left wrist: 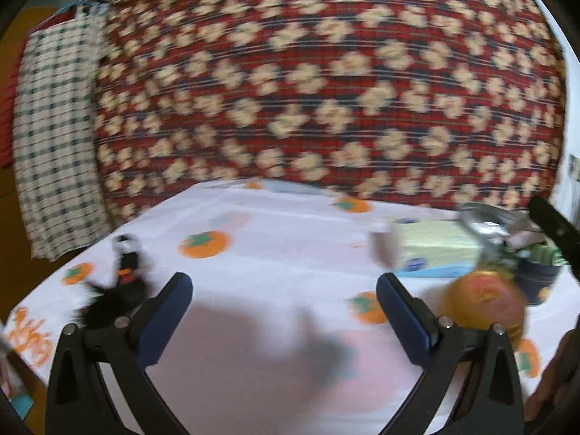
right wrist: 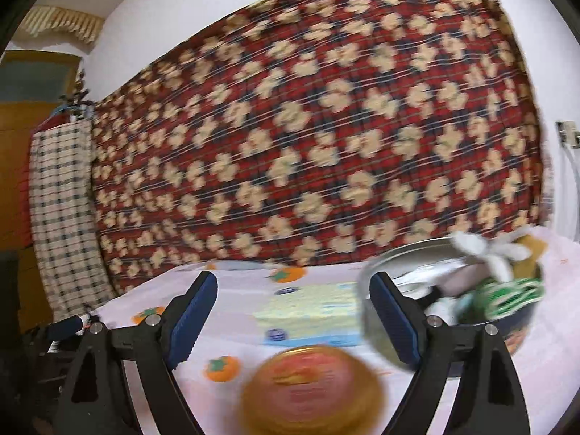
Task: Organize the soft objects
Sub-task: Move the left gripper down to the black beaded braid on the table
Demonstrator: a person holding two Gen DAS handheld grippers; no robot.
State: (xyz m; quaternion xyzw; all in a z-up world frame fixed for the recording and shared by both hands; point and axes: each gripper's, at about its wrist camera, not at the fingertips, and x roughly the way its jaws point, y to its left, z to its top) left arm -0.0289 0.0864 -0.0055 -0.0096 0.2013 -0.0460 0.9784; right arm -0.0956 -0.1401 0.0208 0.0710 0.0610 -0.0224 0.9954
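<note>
My left gripper (left wrist: 284,291) is open and empty above the white tablecloth with orange fruit prints (left wrist: 275,253). A black plush toy (left wrist: 116,290) lies just left of its left finger. My right gripper (right wrist: 293,295) is open and empty. A round metal tin (right wrist: 449,290) holds several soft items, white, green and brown, just right of the right gripper; it also shows in the left wrist view (left wrist: 522,250). A pale yellow soft pack (right wrist: 311,311) lies ahead between the right fingers; it shows in the left wrist view (left wrist: 431,250) too.
A round orange-red lid or jar top (right wrist: 311,388) sits close below the right gripper and at the right of the left wrist view (left wrist: 485,301). A red patterned blanket (left wrist: 326,83) hangs behind the table. A checked cloth (left wrist: 54,145) hangs at the left.
</note>
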